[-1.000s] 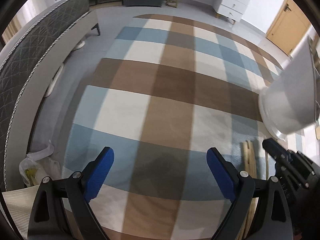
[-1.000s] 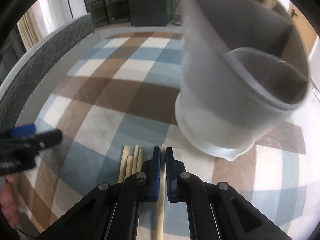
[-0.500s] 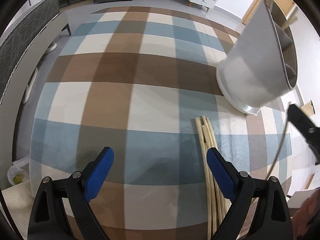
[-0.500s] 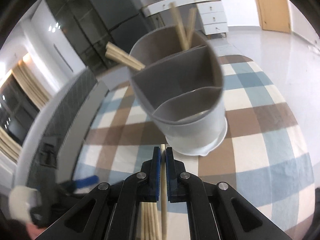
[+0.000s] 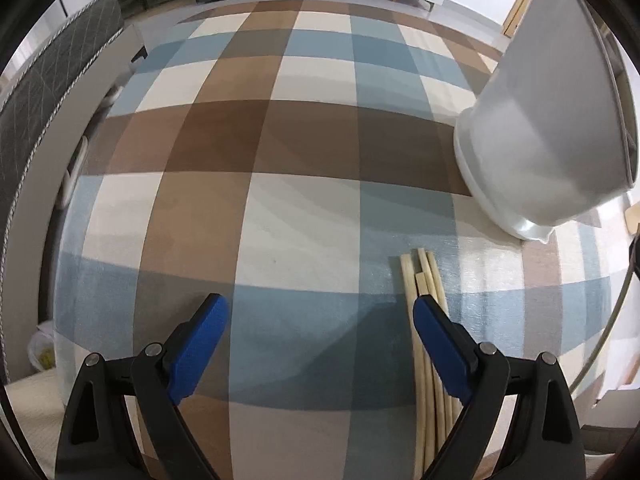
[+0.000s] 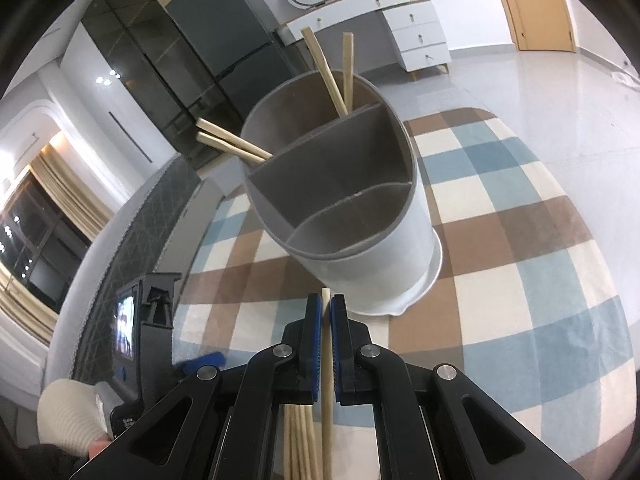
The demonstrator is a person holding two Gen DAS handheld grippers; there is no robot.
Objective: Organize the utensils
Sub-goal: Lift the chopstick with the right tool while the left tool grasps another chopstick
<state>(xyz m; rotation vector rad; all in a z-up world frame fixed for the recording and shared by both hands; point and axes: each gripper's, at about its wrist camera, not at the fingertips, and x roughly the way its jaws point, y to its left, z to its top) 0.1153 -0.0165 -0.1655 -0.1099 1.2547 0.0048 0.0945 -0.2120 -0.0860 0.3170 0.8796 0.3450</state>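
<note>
My right gripper [image 6: 326, 308] is shut on a single wooden chopstick [image 6: 327, 360], held above the checked cloth just in front of the grey divided utensil holder [image 6: 360, 240]. Several chopsticks [image 6: 336, 76] stand in the holder's far compartment. A bundle of loose chopsticks [image 6: 298, 436] lies on the cloth under the right gripper; it also shows in the left wrist view [image 5: 428, 320]. My left gripper [image 5: 320, 324] is open and empty above the cloth, left of the bundle. The holder [image 5: 552, 120] stands at the right in that view.
A blue, brown and cream checked cloth [image 5: 280, 160] covers the table. A grey quilted sofa edge [image 5: 44, 92] runs along the left. A white dresser [image 6: 416, 32] and dark cabinets [image 6: 200, 60] stand at the back of the room.
My right gripper has lifted the chopstick off the cloth and tilted up toward the holder. My left gripper has shifted so the bundle now lies by its right finger.
</note>
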